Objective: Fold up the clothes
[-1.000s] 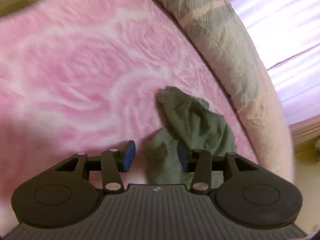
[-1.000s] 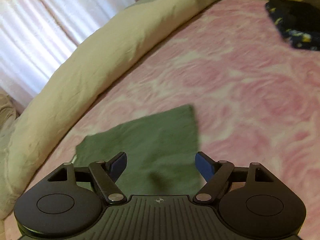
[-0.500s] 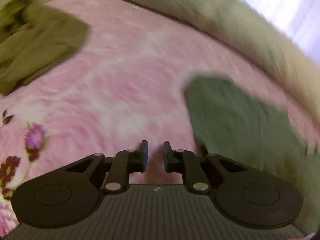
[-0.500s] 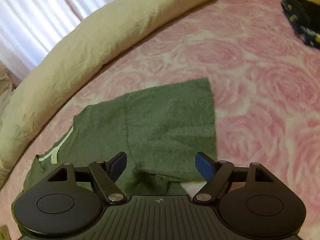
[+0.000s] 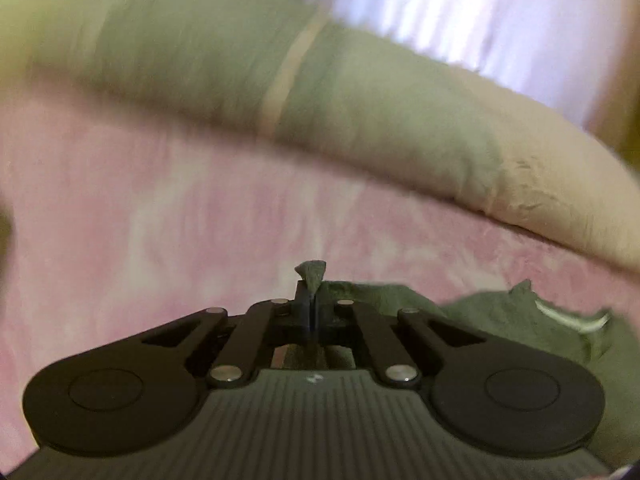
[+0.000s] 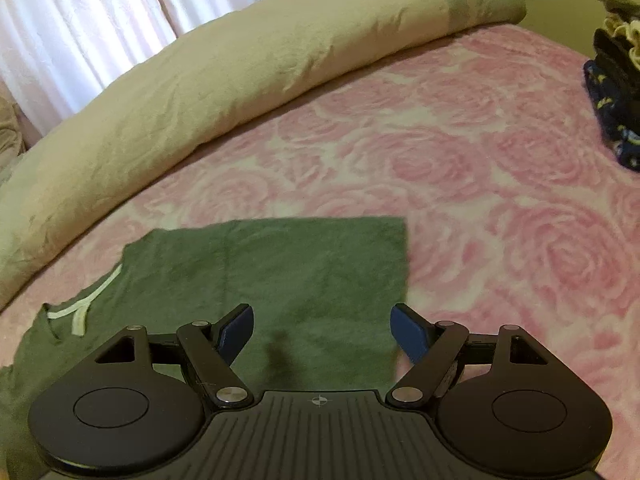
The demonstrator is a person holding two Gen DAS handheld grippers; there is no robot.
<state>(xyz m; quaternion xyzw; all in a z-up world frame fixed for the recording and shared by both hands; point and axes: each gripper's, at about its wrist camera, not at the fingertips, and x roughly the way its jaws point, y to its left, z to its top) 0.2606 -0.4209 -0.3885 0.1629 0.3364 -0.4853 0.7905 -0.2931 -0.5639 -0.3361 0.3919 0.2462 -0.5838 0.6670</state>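
Now my left gripper (image 5: 313, 300) has just clenched its jaws on a green shirt (image 6: 304, 276) corner; right gripper (image 6: 322, 330) hovers released. Next: carry that corner across, folding.

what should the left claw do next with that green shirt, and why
Probably lift and carry the pinched edge across to fold it: the left claw has just closed on a corner of the green shirt, which lies half-flat on the pink blanket. The right claw hangs open above it.
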